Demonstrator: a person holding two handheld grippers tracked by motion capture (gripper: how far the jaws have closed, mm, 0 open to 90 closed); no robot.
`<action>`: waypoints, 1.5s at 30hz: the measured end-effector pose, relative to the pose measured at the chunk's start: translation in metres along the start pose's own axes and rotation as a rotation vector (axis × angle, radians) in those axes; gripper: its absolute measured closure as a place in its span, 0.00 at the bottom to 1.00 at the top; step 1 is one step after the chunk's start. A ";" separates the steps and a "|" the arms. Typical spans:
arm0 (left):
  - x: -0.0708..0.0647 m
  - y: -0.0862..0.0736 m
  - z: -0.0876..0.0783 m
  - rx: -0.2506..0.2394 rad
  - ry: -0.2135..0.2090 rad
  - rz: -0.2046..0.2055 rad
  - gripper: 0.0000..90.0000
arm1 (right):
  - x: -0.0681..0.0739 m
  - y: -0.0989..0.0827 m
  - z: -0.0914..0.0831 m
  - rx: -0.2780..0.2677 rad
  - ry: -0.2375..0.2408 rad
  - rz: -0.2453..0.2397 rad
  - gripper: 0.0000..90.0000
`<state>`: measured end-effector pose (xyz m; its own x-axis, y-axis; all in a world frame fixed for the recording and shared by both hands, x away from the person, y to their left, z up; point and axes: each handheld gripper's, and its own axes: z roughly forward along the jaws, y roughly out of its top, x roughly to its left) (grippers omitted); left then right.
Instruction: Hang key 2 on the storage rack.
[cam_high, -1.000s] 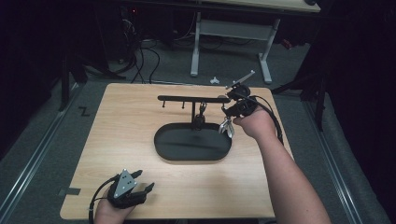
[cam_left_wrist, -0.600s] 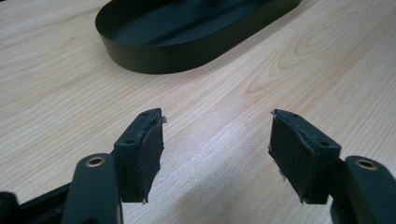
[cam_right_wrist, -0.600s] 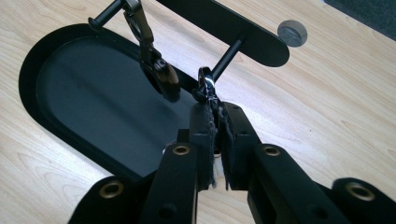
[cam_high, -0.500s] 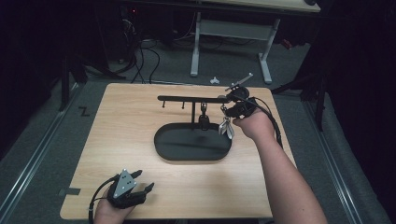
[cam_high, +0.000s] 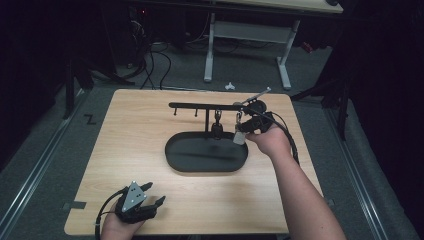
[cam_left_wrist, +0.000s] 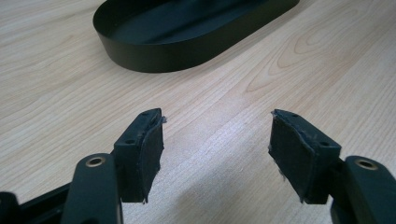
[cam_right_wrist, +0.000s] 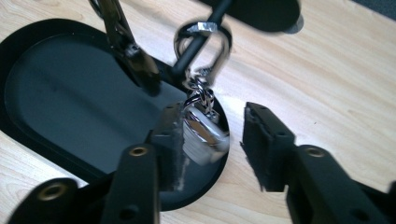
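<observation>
The right claw (cam_high: 244, 131) is up at the black hook rack (cam_high: 200, 106), its jaws spread around a silver keychain (cam_right_wrist: 205, 133) whose ring (cam_right_wrist: 204, 42) is already looped over one of the rack's pegs, above the right end of the oval black tray (cam_high: 175, 162). In the right gripper view the metal charm hangs against the inner face of one jaw while the other jaw stands apart from it, so nothing is being pinched. A second dark keychain (cam_high: 217, 127) hangs from a peg just to the left of it, over the tray. The hanging itself looks done for this piece: the ring sits on the peg and carries the weight. What seems left is to draw the right claw clear without snagging the chain. The left claw (cam_high: 150, 202) rests on the bench (cam_high: 130, 140) near its front edge, jaws wide and holding nothing, well apart from the tray.
</observation>
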<state>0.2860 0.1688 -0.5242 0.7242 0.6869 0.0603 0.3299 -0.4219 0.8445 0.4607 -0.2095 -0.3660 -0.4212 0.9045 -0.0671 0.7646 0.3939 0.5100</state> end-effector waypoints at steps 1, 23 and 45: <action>0.000 0.000 0.000 0.001 -0.001 0.001 0.39 | 0.000 -0.003 0.002 -0.003 0.001 0.006 0.60; -0.006 0.003 0.010 0.045 0.003 0.006 0.37 | 0.017 -0.088 0.017 -0.146 0.025 -0.014 0.30; -0.008 0.005 0.010 0.048 0.031 -0.038 0.30 | 0.023 -0.223 0.023 -0.374 0.050 -0.007 0.18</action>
<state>0.2879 0.1552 -0.5258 0.6920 0.7205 0.0456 0.3857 -0.4224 0.8202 0.2915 -0.2724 -0.5007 -0.4560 0.8893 -0.0344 0.5345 0.3046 0.7884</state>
